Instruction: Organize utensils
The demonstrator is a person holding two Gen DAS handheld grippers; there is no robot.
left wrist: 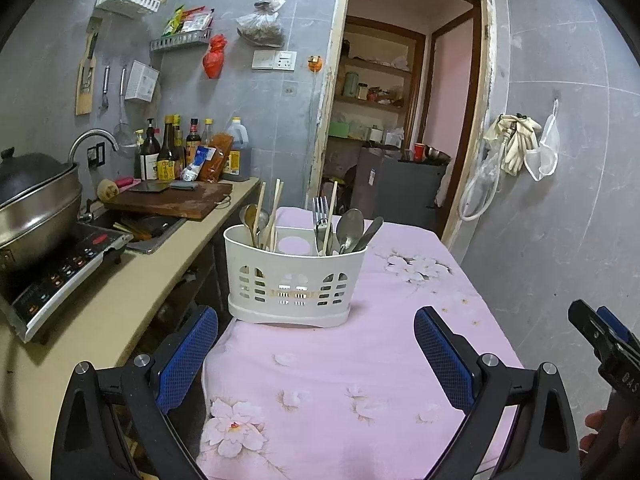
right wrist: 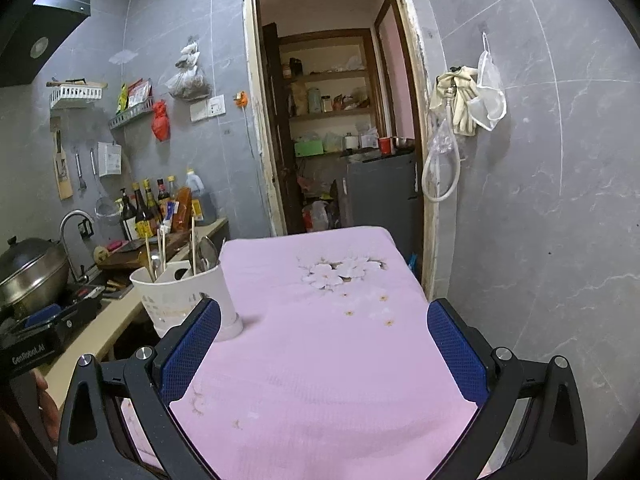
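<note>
Both the left hand-held gripper (left wrist: 316,356) and right hand-held gripper (right wrist: 324,348) gape wide and empty above the pink floral-clothed counter (left wrist: 360,360), near the white slotted plastic utensil caddy (left wrist: 294,280).

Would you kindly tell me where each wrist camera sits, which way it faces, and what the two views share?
Left wrist view: sits behind the open left tool, facing the white utensil caddy on the pink floral tablecloth; the right tool and some fingers show at the right edge.
Right wrist view: sits behind the open right tool, facing the doorway across the tablecloth; the left tool shows at the left edge.
Both share the caddy, tablecloth, doorway and counter.
</note>
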